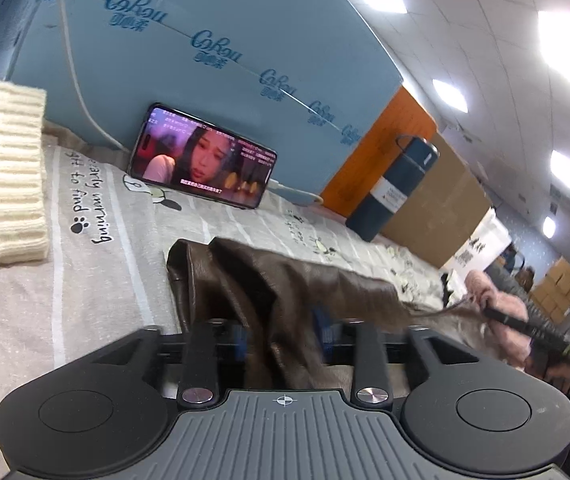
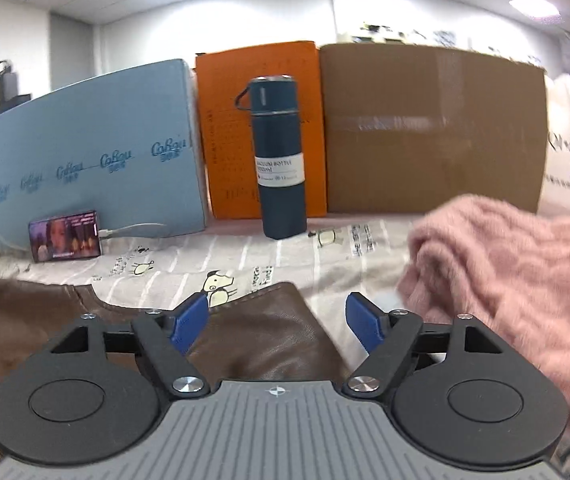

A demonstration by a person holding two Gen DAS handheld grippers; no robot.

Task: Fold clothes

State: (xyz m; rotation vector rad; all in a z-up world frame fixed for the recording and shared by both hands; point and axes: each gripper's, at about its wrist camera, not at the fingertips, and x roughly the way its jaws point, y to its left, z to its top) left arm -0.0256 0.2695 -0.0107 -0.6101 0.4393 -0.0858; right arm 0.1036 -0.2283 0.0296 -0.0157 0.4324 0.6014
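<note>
Presently, keyed to the two wrist views:

Task item: brown leather-look garment [image 1: 285,280], partly on the printed bedsheet [image 1: 97,248], partly raised; I cannot tell which kind of garment it is.

Left gripper [image 1: 283,334]: I read its fingers as drawn in close on a gathered bunch of the brown garment, which rises in folds between them; the pads themselves are mostly hidden by the material.

Right gripper [image 2: 277,322]: blue fingers [image 2: 189,322] spread wide, holding nothing; a corner of the garment [image 2: 261,320] lies flat between and beneath them.

Other clothes: cream knit [image 1: 1,172] at far left; pink fuzzy knit [image 2: 517,280] at right, near the right gripper, blurred.

Backdrop: phone [image 1: 201,158] leaning on the blue carton [image 1: 205,40], dark blue vacuum bottle [image 2: 279,156] at the far edge, orange box [image 2: 229,128] and brown carton [image 2: 433,128] behind it.

Step in hand (my judgement): a fold of the brown garment, one edge lifted by the left, the right positioned over the flat corner.

Next move calls for: closing the right fingers squarely on that corner, then carrying both edges together without letting the slick material slide out.
</note>
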